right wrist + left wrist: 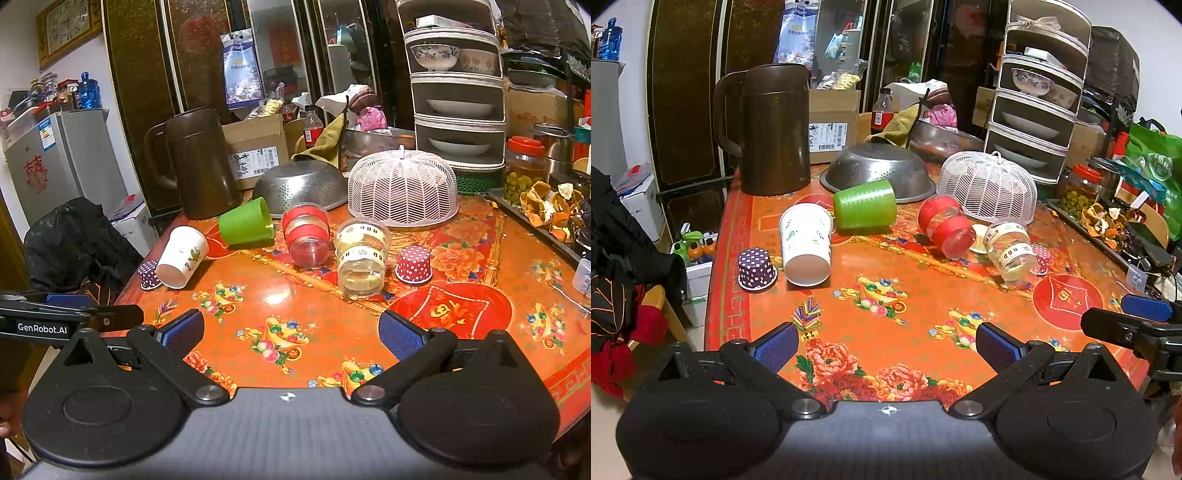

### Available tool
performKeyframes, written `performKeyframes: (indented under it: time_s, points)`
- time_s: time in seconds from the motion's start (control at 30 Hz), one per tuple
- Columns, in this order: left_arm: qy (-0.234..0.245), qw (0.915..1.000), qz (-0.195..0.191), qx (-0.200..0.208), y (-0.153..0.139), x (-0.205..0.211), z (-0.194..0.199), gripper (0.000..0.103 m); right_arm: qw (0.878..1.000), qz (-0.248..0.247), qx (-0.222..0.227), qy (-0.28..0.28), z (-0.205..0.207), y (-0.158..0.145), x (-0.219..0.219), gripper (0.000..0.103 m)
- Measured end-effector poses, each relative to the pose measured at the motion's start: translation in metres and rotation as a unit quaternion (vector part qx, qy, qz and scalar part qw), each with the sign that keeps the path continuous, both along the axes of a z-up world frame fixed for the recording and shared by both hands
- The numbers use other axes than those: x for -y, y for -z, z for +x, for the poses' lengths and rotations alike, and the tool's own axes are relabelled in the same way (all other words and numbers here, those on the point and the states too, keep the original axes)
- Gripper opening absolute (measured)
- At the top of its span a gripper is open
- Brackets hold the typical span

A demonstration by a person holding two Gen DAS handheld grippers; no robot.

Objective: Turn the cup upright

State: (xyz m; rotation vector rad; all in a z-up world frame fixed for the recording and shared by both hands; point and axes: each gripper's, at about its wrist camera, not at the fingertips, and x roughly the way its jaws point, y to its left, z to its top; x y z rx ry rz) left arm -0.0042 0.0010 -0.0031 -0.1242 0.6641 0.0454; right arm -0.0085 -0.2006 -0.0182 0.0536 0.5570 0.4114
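Observation:
Several cups lie on their sides on the orange table: a white paper cup [806, 244] [181, 256], a green cup [865, 204] [246, 221], a red-banded clear cup [946, 226] [307, 234] and a clear lettered cup [1012, 252] [362, 257]. A purple dotted cup [756, 268] [148, 274] and a red dotted cup [413, 264] [1041, 258] stand upside down. My left gripper [886, 347] is open and empty, near the table's front edge. My right gripper [291, 334] is open and empty too, well short of the cups.
Behind the cups stand a brown jug [774, 129], an upturned steel colander [882, 168], a white mesh food cover [988, 186] and a tiered dish rack [1039, 88]. A tray of peels [546, 210] lies at the right. The table's left edge [714, 280] drops to clutter.

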Motion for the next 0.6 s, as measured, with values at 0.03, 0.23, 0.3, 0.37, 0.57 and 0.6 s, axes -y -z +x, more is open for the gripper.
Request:
performKeyframes:
  time_s: [0.03,0.23,0.3,0.37,0.57,0.6]
  points:
    - [0.000,1.0000,0.001,0.000,0.0003,0.0017,-0.0001,0.103,1.000,0.000,0.000,0.000,0.0000,-0.0001,0.0006,0.102]
    - [0.001,1.0000,0.001,-0.002,0.0016,0.0044,0.0010,0.103,1.000,0.002,-0.003,0.001,-0.0001,0.0012,0.0029,0.102]
    - [0.002,1.0000,0.001,-0.003,0.0018,0.0045,0.0018,0.103,1.000,0.002,-0.003,0.001,0.0003,0.0016,0.0031,0.102]
    - [0.002,1.0000,0.001,-0.005,0.0020,0.0053,0.0030,0.103,1.000,0.002,-0.004,0.001,0.0006,0.0023,0.0037,0.102]
    - [0.004,0.9999,0.001,-0.010,0.0021,0.0097,0.0060,0.103,1.000,0.006,-0.006,0.002,0.0018,0.0048,0.0084,0.102]
    - [0.004,0.9999,0.001,-0.011,0.0021,0.0107,0.0065,0.103,1.000,0.007,-0.007,0.002,0.0020,0.0055,0.0093,0.102]
